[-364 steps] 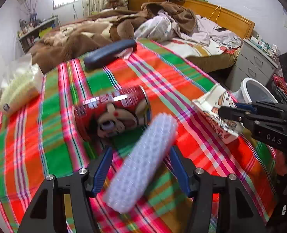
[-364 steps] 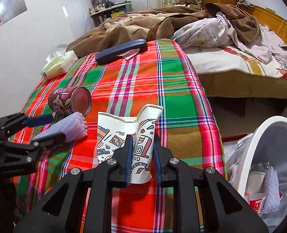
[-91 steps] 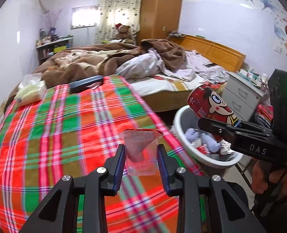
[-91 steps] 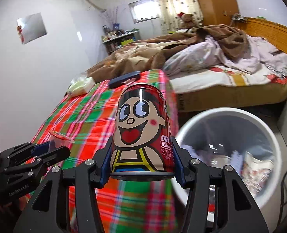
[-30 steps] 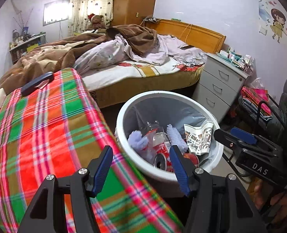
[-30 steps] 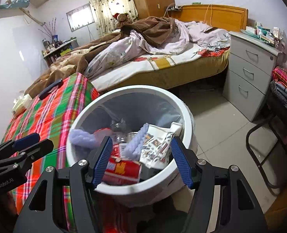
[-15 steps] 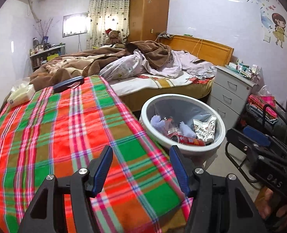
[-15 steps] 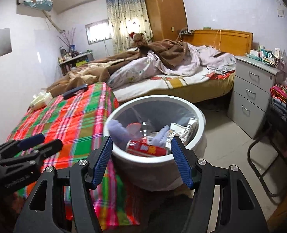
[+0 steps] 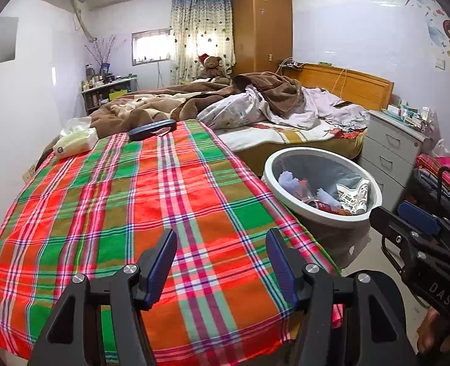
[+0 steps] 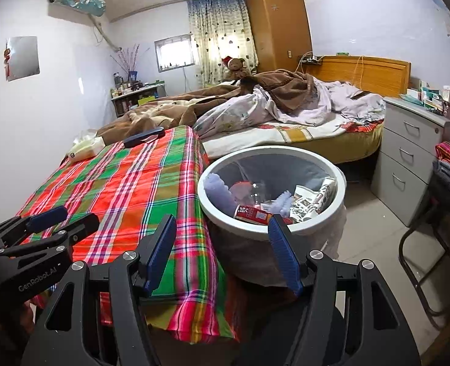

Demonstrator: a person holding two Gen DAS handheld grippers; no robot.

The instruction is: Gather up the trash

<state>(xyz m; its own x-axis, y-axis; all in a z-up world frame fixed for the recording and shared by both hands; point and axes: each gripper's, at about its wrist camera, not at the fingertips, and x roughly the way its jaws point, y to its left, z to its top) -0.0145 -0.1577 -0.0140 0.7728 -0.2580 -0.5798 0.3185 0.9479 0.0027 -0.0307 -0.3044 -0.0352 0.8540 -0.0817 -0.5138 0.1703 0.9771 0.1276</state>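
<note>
A: What covers the surface?

B: A red, green and orange plaid cloth [image 9: 151, 201] spread over a table; its right edge hangs down beside the round white plastic trash bin [image 10: 272, 231]. At the far end lie a pale yellow pack of tissues [image 9: 75, 142] and a long dark blue case [image 9: 152, 128].

A: And the room around it?

B: An unmade bed with brown blankets [image 9: 164, 103] and a wooden headboard [image 9: 346, 87] beyond the table, a brown teddy bear in a red hat [image 9: 210, 64] by the patterned curtain [image 9: 200, 33], a tall wooden wardrobe [image 10: 278, 24], and a grey chest of drawers [image 10: 410, 152] at the right.

A: Where is the trash?

B: Inside the bin: a red drink can [image 10: 253, 213], a crumpled printed paper cup [image 10: 311, 201], lilac bumpy foam pieces [image 10: 217, 190] and clear plastic.

A: The grippers?

B: The left gripper [image 9: 220, 259] hangs over the near part of the cloth, its blue-padded fingers [image 9: 161, 262] spread wide with nothing between them. The right gripper [image 10: 221, 250] hangs near the bin's front rim and the cloth's hanging edge, jaws likewise spread and holding nothing.

A: Room to move?

B: Bare tiled floor [image 10: 374, 219] lies between bin and drawers; a black metal chair frame [image 10: 432, 244] stands at the far right. The bin sits just beside the table's right edge.
</note>
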